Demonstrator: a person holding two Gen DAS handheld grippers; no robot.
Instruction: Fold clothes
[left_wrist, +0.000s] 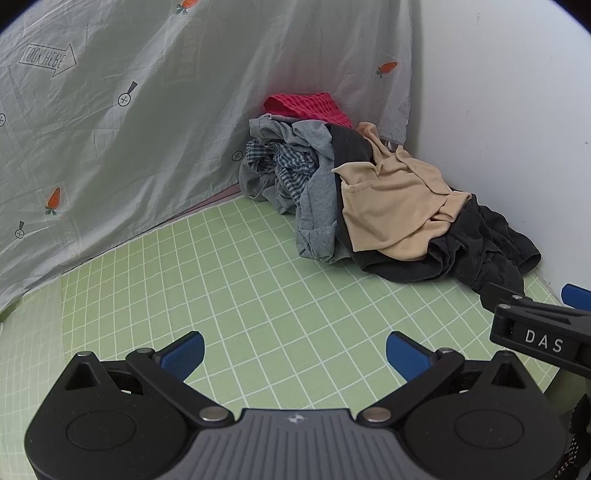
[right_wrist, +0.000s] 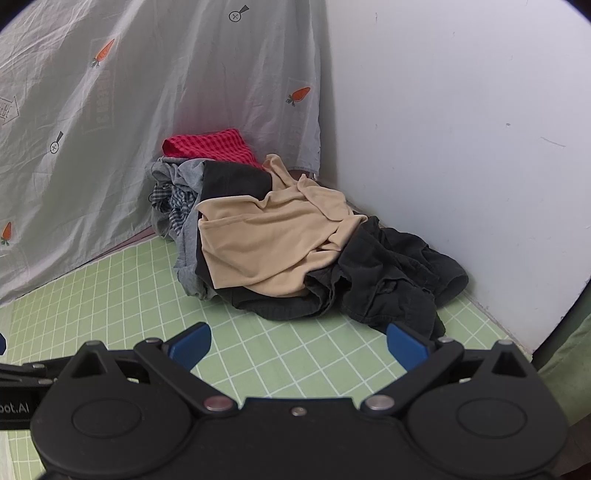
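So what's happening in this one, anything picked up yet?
Nothing is picked up yet. The left hand-held gripper and the right hand-held gripper are both open and empty above the green grid mat. A pile of unfolded clothes sits in the corner against the wall and a carrot-print sheet: a beige top lies over black garments, with grey, plaid and red pieces behind.

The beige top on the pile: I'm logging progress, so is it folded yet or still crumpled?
Still crumpled. The beige top lies draped and creased over the heap of clothes, partly covering a black garment.
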